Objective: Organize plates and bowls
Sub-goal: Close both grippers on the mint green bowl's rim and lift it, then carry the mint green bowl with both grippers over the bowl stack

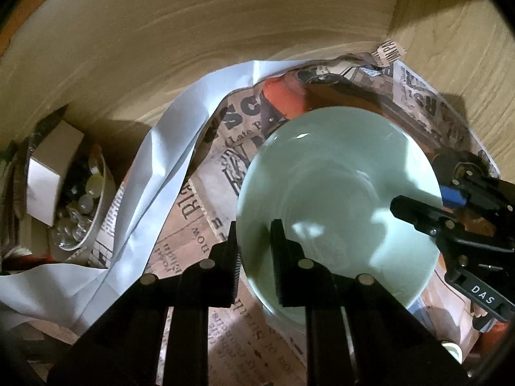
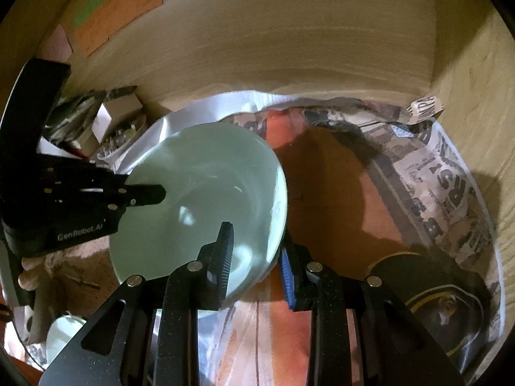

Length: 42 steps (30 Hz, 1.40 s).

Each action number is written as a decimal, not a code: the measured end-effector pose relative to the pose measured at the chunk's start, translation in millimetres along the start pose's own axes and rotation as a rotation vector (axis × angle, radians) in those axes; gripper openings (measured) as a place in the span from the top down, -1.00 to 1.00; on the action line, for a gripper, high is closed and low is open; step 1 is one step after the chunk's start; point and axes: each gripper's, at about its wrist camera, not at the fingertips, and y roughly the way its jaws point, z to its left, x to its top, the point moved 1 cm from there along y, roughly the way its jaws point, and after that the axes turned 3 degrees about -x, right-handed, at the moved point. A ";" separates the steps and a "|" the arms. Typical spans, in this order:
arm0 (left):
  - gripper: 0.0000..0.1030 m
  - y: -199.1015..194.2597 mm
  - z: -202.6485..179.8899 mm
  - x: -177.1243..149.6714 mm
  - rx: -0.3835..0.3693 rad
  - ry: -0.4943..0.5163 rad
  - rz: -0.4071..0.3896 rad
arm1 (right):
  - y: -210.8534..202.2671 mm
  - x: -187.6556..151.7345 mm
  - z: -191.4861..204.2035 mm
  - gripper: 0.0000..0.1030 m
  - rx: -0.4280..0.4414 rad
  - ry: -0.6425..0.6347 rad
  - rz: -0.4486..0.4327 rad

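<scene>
You have the pale green bowl (image 1: 338,206) gripped from two sides. The left claw (image 1: 254,257) is clamped on its rim at 7 o'clock in the left wrist view, one finger inside, one outside. The right claw (image 2: 257,260) is clamped on the opposite rim, near 5 o'clock of the bowl in the right wrist view.

Progress, as a judgement: early to middle. The bowl is taken up but not set in its final spot. A second pale dish (image 2: 64,334) sits at 8 o'clock; whether it is already sorted, you cannot tell.

Surface: a cabinet shelf lined with printed newspaper (image 1: 199,202) and a crumpled white sheet (image 1: 167,148). Wood-grain walls (image 1: 193,32) close in behind. A small bowl of clutter (image 1: 80,212) and a box (image 1: 51,173) sit at 9 o'clock. A dark round object (image 2: 434,302) lies at 4 o'clock.
</scene>
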 end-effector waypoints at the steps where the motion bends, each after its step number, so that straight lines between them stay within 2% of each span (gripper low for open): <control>1: 0.68 -3.4 -0.5 -0.7 -0.002 0.002 -0.007 | -4.9 1.2 0.0 0.53 0.001 0.006 -0.013; 7: 0.68 -26.6 -4.5 -5.0 -0.014 0.006 -0.061 | -24.5 5.9 7.2 0.53 -0.028 -0.005 -0.062; 25: 0.68 -77.6 7.8 -33.5 -0.023 -0.039 -0.162 | -60.7 4.3 48.1 0.53 -0.004 -0.050 -0.139; 33: 0.68 -106.7 23.1 -59.5 -0.032 -0.077 -0.215 | -74.6 1.8 72.6 0.53 0.018 -0.084 -0.175; 42: 0.68 -137.8 36.2 -92.4 -0.027 -0.123 -0.259 | -81.7 -0.6 98.0 0.67 0.050 -0.124 -0.206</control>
